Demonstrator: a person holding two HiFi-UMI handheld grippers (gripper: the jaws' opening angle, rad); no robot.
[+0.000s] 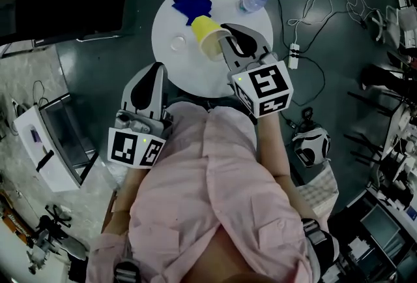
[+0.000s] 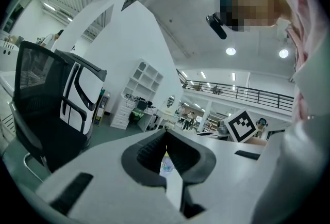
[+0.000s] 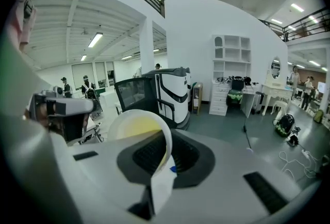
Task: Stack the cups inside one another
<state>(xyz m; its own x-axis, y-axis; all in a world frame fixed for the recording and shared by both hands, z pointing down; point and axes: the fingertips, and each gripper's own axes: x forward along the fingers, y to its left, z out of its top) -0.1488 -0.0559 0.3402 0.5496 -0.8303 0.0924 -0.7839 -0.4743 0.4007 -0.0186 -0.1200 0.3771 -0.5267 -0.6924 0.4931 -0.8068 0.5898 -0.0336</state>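
Note:
A yellow cup (image 1: pixel 207 34) hangs tilted over the round white table (image 1: pixel 195 73); my right gripper (image 1: pixel 227 37) is shut on its rim. In the right gripper view the yellow cup's (image 3: pixel 135 130) wall is pinched between the jaws of the right gripper (image 3: pixel 166 155), its open mouth facing the camera. A blue cup (image 1: pixel 189 2) lies on its side at the table's far edge, just beyond the yellow one. My left gripper (image 1: pixel 155 73) is shut and holds nothing, near the table's front left edge. Its jaws meet in the left gripper (image 2: pixel 166 152) view.
A clear plastic bottle (image 1: pixel 253 0) lies at the table's far right. A small clear round thing (image 1: pixel 177 44) sits on the table left of the yellow cup. Cables and a power strip (image 1: pixel 294 53) lie on the floor to the right. A black office chair (image 2: pixel 51 109) stands nearby.

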